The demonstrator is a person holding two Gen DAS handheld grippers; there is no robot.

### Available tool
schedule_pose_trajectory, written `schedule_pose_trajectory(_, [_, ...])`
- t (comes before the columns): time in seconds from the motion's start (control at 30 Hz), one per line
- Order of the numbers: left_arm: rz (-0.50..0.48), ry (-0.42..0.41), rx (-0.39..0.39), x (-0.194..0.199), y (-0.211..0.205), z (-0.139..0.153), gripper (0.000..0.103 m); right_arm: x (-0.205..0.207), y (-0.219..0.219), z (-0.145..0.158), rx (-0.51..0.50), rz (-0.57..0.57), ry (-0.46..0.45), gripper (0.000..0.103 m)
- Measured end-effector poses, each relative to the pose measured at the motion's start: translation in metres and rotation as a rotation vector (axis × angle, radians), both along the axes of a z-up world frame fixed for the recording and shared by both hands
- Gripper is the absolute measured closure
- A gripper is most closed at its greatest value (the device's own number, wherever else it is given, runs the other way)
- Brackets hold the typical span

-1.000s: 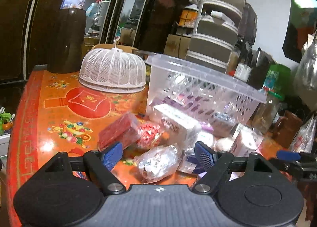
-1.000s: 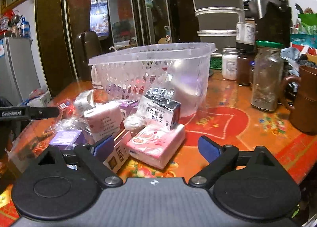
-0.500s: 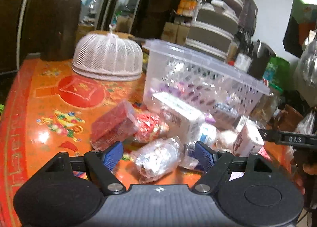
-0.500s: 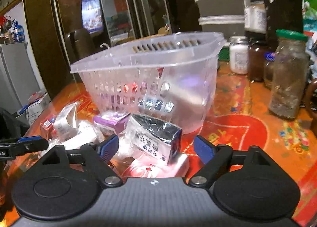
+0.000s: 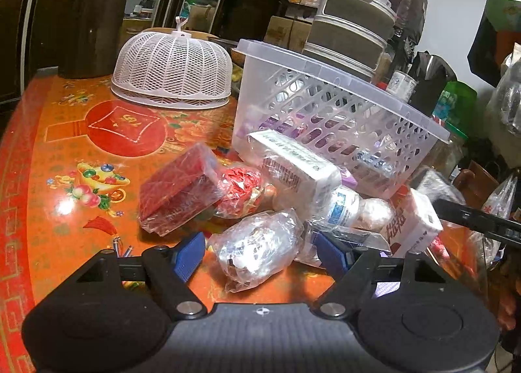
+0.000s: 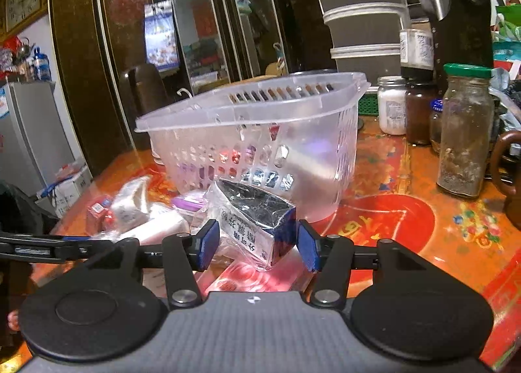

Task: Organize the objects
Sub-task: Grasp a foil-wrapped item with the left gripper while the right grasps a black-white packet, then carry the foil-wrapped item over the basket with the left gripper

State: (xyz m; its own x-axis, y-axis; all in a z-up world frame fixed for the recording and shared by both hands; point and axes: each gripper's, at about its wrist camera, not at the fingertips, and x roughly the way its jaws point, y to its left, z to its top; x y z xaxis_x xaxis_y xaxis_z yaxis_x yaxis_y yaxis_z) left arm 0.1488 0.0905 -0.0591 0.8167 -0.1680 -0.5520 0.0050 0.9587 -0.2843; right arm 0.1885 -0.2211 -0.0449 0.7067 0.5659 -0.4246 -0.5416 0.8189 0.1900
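Clutter of wrapped packets lies heaped on the orange patterned bench [image 5: 65, 132], all of it just in front of a clear plastic basket [image 6: 260, 132] that stands upright ahead of both claws. The right claw [image 6: 257, 244] has just been closing its jaws, and a dark box with a white printed label [image 6: 257, 213], wrapped in clear film, now sits between its blue pads; the right pad touches the box's dark side, while the left pad meets only the loose film, so a firm grip cannot be told. Beneath that box lies a pink packet [image 6: 247, 278], and past the left pad lie a purple box [image 6: 190, 203] and a pale packet [image 6: 156, 229]. The left claw [image 5: 260, 255] stands wide, its pads on either side of a clear bag of silvery pieces [image 5: 257, 249] without pressing on it. Ahead of this claw and to the left lies a dark red box [image 5: 177, 190], next to it a red-and-white wrapped bundle [image 5: 242, 187], and straight ahead a long white box [image 5: 293, 164] leans against the basket wall. Further off to the left sits a white mesh food cover [image 5: 172, 70].
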Motion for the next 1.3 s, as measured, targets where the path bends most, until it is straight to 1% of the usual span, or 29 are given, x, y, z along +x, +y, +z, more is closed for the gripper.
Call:
schedule_pose_trajectory(0.13, [-0.006, 0.001, 0.007, 0.002, -0.001, 0.0, 0.025, -0.013, -0.006, 0.004, 0.021, -0.015, -0.017, 0.048])
schedule_pose_trajectory(0.17, [-0.007, 0.002, 0.01, 0.002, -0.002, 0.0, 0.027, -0.016, -0.008, 0.005, 0.029, -0.019, -0.018, 0.048])
schedule_pose_trajectory(0.2, [-0.019, -0.003, 0.01, 0.001, -0.003, 0.001, 0.037, -0.018, -0.01, 0.006, 0.036, -0.022, -0.019, 0.048])
schedule_pose_trajectory(0.27, [-0.024, -0.011, 0.028, -0.003, -0.006, 0.002, 0.04, -0.022, -0.014, 0.007, 0.051, -0.03, -0.023, 0.048])
schedule_pose_trajectory(0.33, [-0.008, -0.026, 0.045, -0.009, -0.007, 0.004, 0.045, -0.028, -0.019, 0.009, 0.063, -0.038, -0.029, 0.048])
schedule_pose_trajectory(0.37, [0.0, -0.033, 0.04, -0.012, -0.005, 0.005, 0.05, -0.031, -0.022, 0.01, 0.069, -0.042, -0.033, 0.048])
schedule_pose_trajectory(0.4, [0.003, -0.045, 0.021, -0.017, -0.003, 0.006, 0.07, -0.033, -0.025, 0.011, 0.073, -0.046, -0.037, 0.048])
schedule_pose_trajectory(0.43, [0.001, -0.055, 0.003, -0.02, -0.001, 0.007, 0.075, -0.035, -0.027, 0.011, 0.078, -0.05, -0.039, 0.048])
schedule_pose_trajectory(0.5, [0.001, -0.072, -0.017, -0.025, 0.002, 0.009, 0.075, -0.038, -0.032, 0.01, 0.087, -0.056, -0.038, 0.048])
schedule_pose_trajectory(0.7, [-0.008, -0.049, 0.027, -0.021, -0.005, 0.007, 0.074, -0.037, -0.039, 0.006, 0.102, -0.061, -0.025, 0.048])
schedule_pose_trajectory(0.73, [-0.013, -0.041, 0.033, -0.019, -0.007, 0.006, 0.072, -0.037, -0.04, 0.005, 0.105, -0.062, -0.022, 0.048])
schedule_pose_trajectory(0.77, [-0.021, -0.032, 0.034, -0.016, -0.008, 0.004, 0.066, -0.037, -0.041, 0.004, 0.109, -0.063, -0.019, 0.048])
schedule_pose_trajectory(0.8, [-0.029, -0.022, 0.027, -0.013, -0.007, 0.003, 0.064, -0.037, -0.042, 0.003, 0.112, -0.062, -0.017, 0.048])
schedule_pose_trajectory(0.97, [-0.031, 0.001, 0.08, -0.004, -0.014, 0.002, 0.064, -0.037, -0.044, 0.003, 0.117, -0.061, -0.016, 0.048])
schedule_pose_trajectory(1.0, [-0.033, 0.004, 0.094, -0.002, -0.016, 0.002, 0.066, -0.038, -0.045, 0.003, 0.117, -0.061, -0.017, 0.048])
schedule_pose_trajectory(1.1, [-0.026, -0.02, 0.11, -0.005, -0.018, 0.004, 0.067, -0.038, -0.046, 0.003, 0.121, -0.062, -0.021, 0.048])
schedule_pose_trajectory(1.2, [-0.008, -0.058, 0.098, -0.012, -0.015, 0.01, 0.068, -0.04, -0.048, 0.006, 0.128, -0.061, -0.029, 0.048])
schedule_pose_trajectory(1.3, [-0.021, -0.104, 0.082, -0.024, -0.013, 0.019, 0.068, -0.043, -0.05, 0.011, 0.138, -0.052, -0.042, 0.048])
